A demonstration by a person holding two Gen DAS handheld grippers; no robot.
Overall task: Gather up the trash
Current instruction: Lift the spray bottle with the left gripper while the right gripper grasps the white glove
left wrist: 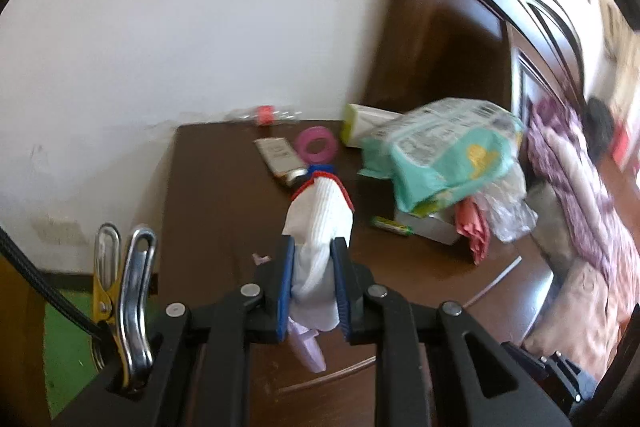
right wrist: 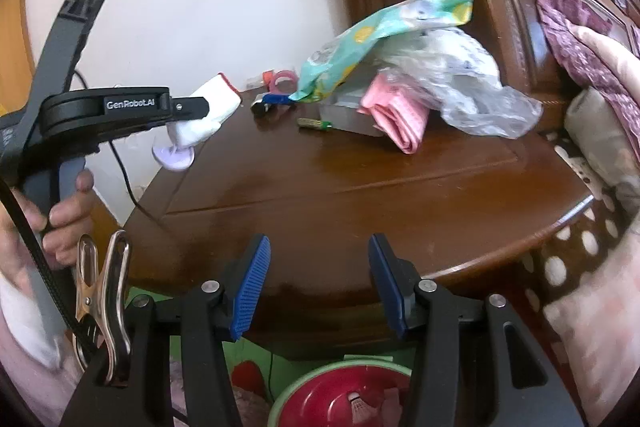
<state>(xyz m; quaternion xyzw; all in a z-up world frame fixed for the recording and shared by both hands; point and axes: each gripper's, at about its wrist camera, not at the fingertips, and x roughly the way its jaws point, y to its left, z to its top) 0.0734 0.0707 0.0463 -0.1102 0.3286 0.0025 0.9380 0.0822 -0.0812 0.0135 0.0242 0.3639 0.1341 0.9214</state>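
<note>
Left gripper (left wrist: pixel 314 263) clamps a white wad with a red edge (left wrist: pixel 320 223) above the brown table (left wrist: pixel 224 195). Right gripper (right wrist: pixel 318 271) stands open and empty over the table's near edge, above a red bin (right wrist: pixel 340 395).

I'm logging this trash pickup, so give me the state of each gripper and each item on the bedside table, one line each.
left gripper: shut on white cloth
white cloth: held off the table
right gripper: open, nothing between the pads
green patterned bag: crumpled, lying on the clutter
clear plastic bag: crumpled
pink folded cloth: folded, on table
green battery: lying flat
</note>
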